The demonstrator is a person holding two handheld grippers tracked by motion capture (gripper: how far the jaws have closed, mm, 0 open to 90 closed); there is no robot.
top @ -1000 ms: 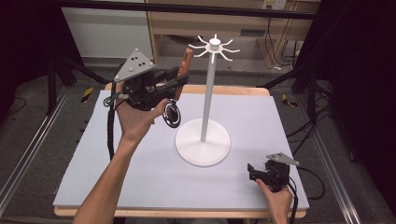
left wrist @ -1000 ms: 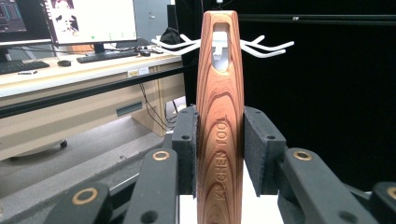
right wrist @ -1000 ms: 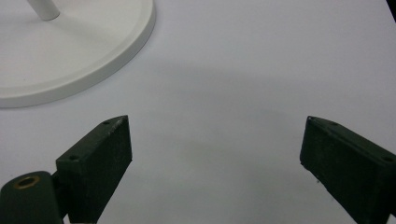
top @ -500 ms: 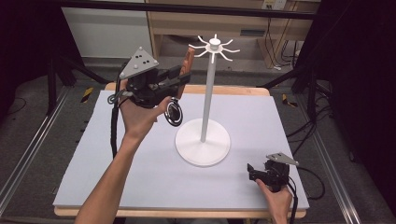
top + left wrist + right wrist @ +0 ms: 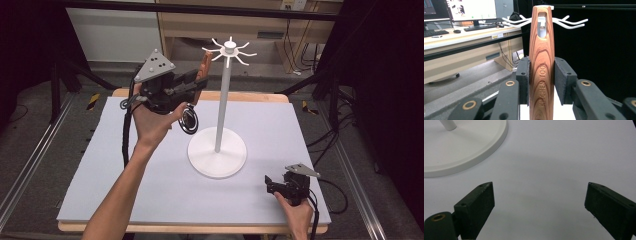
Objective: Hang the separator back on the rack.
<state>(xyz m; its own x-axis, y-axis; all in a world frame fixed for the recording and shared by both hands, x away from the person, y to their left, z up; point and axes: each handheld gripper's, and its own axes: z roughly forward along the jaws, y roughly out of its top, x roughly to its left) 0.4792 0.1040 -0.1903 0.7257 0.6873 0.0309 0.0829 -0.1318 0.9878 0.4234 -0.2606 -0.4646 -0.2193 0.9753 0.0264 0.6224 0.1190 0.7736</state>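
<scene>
Your left gripper (image 5: 192, 82) clamps the wooden-handled kitchen tool (image 5: 541, 72), handle tip up by the hooks of the white rack (image 5: 228, 50), metal head hanging below your hand. Your right gripper (image 5: 539, 205) rests wide open on the table (image 5: 300, 130), holding nothing, near the rack's base.

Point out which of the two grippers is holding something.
The left gripper, raised beside the white stand: its jaws are shut on a wooden handle with a metal end dangling below. The right gripper sits low over the table, jaws wide apart on nothing.
</scene>
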